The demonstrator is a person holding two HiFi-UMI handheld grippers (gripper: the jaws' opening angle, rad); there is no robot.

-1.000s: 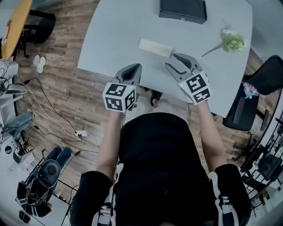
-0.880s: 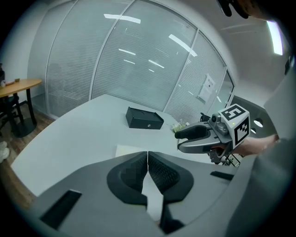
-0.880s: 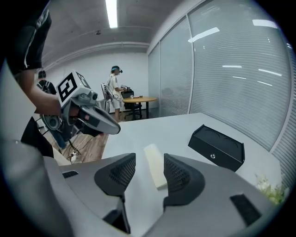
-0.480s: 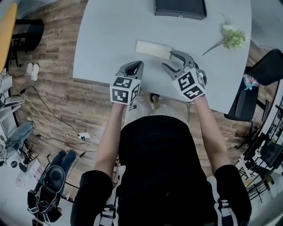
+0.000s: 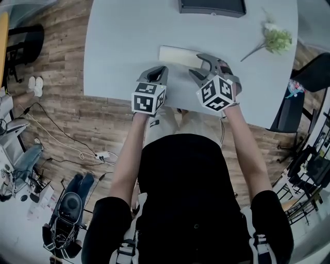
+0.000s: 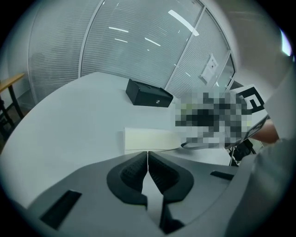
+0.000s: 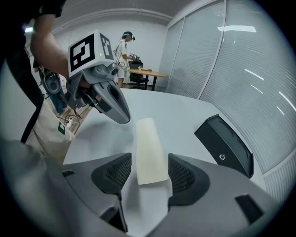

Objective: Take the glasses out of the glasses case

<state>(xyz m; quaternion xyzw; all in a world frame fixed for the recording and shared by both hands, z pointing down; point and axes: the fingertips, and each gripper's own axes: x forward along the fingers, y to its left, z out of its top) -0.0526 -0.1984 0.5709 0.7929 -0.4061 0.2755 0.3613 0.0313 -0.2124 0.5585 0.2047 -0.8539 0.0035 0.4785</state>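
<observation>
**A:** Left to right, quick. Left gripper [image 5: 156, 73]?

**B:** Tongs pressed together, empty. It was over the near part of the table [image 5: 118, 36], just on the near side of the glasses case [image 5: 178, 55].

**A:** Right gripper [image 5: 198, 65]?

**B:** Tongs spread wide and had just been opening. The case's right end sat in line between them, pads not touching it.

**A:** What could go wrong?

**B:** Most likely a skid: smooth shell on a smooth tabletop, and the shut left tongs pinned nothing. A grab at the right end could lift the whole case instead of the lid. It could also swing the case toward the black box [image 5: 211, 6] at the far edge.

**A:** How did the case look?

**B:** Long, cream, flat-topped and closed, lying left-right mid-table. Hinge side unclear, glasses not visible. Flower sprig [image 5: 276, 40] far right, well apart.
</observation>
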